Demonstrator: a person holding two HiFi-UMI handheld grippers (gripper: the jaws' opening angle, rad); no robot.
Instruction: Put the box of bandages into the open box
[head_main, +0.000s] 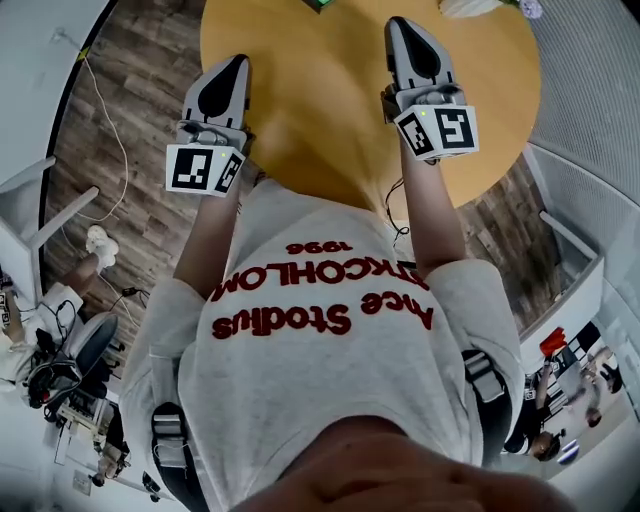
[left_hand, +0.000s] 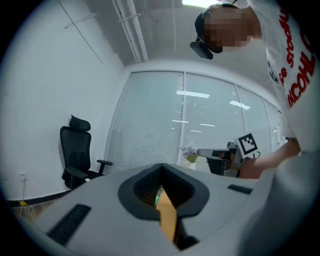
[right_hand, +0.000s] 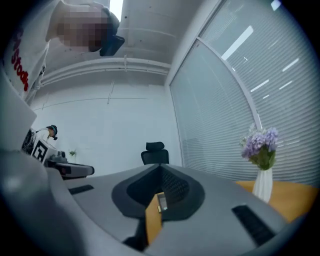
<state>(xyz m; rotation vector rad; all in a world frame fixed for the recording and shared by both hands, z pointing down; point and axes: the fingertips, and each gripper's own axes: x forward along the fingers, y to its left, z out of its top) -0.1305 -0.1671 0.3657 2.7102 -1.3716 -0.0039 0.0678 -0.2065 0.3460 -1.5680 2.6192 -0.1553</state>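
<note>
In the head view both grippers are held up over a round yellow table (head_main: 300, 120). My left gripper (head_main: 238, 64) has its jaws together with nothing between them. My right gripper (head_main: 398, 24) is likewise shut and empty. In the left gripper view the shut left gripper (left_hand: 161, 167) leaves only a thin slit, through which a sliver of yellow table and a bit of green show. The right gripper (right_hand: 161, 168) is shut the same way in its own view. Only a green corner (head_main: 318, 4) shows at the table's far edge; I cannot tell what it is. No open box is in view.
A white vase with purple flowers (right_hand: 262, 167) stands on the table at the far right. A black office chair (left_hand: 75, 155) stands by the wall of blinds. Wooden floor, a white cable (head_main: 105, 130) and desk clutter lie to the left.
</note>
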